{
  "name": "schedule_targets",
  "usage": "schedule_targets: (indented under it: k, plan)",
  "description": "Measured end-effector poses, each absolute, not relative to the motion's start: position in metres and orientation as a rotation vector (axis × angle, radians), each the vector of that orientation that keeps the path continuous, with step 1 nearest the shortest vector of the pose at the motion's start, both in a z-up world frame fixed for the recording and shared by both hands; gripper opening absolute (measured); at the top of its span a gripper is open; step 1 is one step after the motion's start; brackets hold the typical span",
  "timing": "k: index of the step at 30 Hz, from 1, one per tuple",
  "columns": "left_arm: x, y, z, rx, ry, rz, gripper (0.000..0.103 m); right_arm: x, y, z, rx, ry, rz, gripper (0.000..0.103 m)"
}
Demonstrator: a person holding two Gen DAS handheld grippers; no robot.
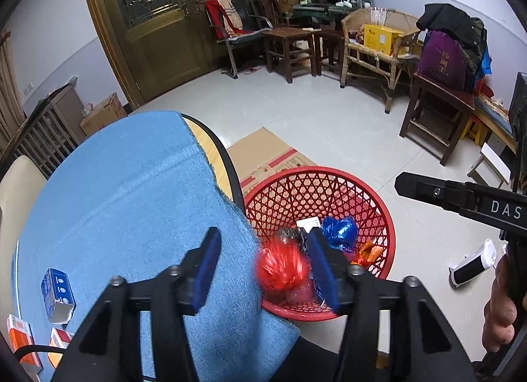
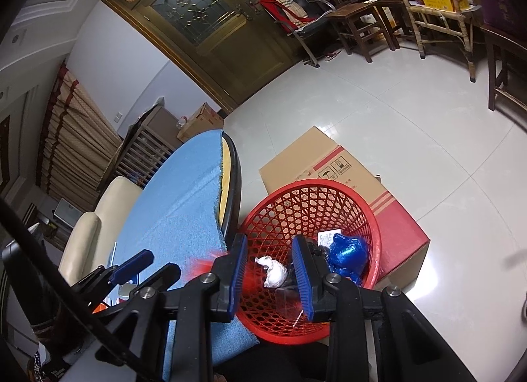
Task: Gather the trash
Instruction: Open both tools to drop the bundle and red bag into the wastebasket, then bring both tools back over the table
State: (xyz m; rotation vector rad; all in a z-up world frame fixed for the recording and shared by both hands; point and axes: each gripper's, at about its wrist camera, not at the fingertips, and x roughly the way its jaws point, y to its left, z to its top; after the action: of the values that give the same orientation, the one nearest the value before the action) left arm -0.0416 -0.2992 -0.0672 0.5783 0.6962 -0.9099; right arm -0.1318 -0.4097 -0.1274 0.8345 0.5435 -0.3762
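My left gripper [image 1: 263, 237] hangs open over the near rim of a red mesh basket [image 1: 329, 172] on the floor beside the table. A shiny red wrapper [image 1: 282, 270], blurred, is between its blue pads and touches neither. In the basket lie a blue foil wrapper [image 1: 340, 229], an orange wrapper [image 1: 367, 252], a white card [image 1: 309, 223] and a dark silver scrap [image 1: 290, 235]. My right gripper [image 2: 269, 242] stands open above the basket [image 2: 362, 197]. A white crumpled wad [image 2: 273, 271] shows between its pads, apart from both. The red wrapper [image 2: 202, 265] streaks behind its left finger.
The round table with a blue cloth [image 1: 131, 200] is left of the basket and bears small boxes [image 1: 56, 293]. A cardboard box [image 1: 263, 154] lies behind the basket. A white object [image 1: 471, 266] lies on the floor tiles at the right. A hand [image 1: 500, 309] grips the right tool.
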Motion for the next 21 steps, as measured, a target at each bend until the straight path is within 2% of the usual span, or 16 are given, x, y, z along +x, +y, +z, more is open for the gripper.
schedule_targets:
  k: [4,7,14,15,16,17,18,21]
  plan:
    - [-0.039,-0.292,-0.064,0.580,0.692,-0.898,0.061,-0.129,-0.408,-0.126,0.830,0.548,-0.372,0.032]
    - [-0.031,-0.276,-0.063,0.560,0.691,-0.877,0.066,-0.119,-0.400,-0.123,0.812,0.563,-0.353,0.032]
    - [0.000,-0.236,-0.055,0.509,0.691,-0.715,0.067,-0.080,-0.367,-0.115,0.771,0.638,-0.262,0.032]
    - [0.002,-0.230,-0.054,0.504,0.685,-0.702,0.067,-0.073,-0.360,-0.113,0.758,0.649,-0.249,0.035]
    - [0.005,-0.221,-0.052,0.496,0.679,-0.682,0.070,-0.068,-0.354,-0.111,0.750,0.655,-0.240,0.049]
    - [0.008,-0.211,-0.050,0.488,0.674,-0.662,0.073,-0.063,-0.349,-0.109,0.747,0.656,-0.236,0.074]
    - [0.010,-0.204,-0.049,0.481,0.669,-0.650,0.074,-0.061,-0.343,-0.107,0.747,0.645,-0.230,0.077]
    - [0.018,-0.174,-0.046,0.456,0.656,-0.603,0.074,-0.046,-0.324,-0.101,0.710,0.653,-0.206,0.077]
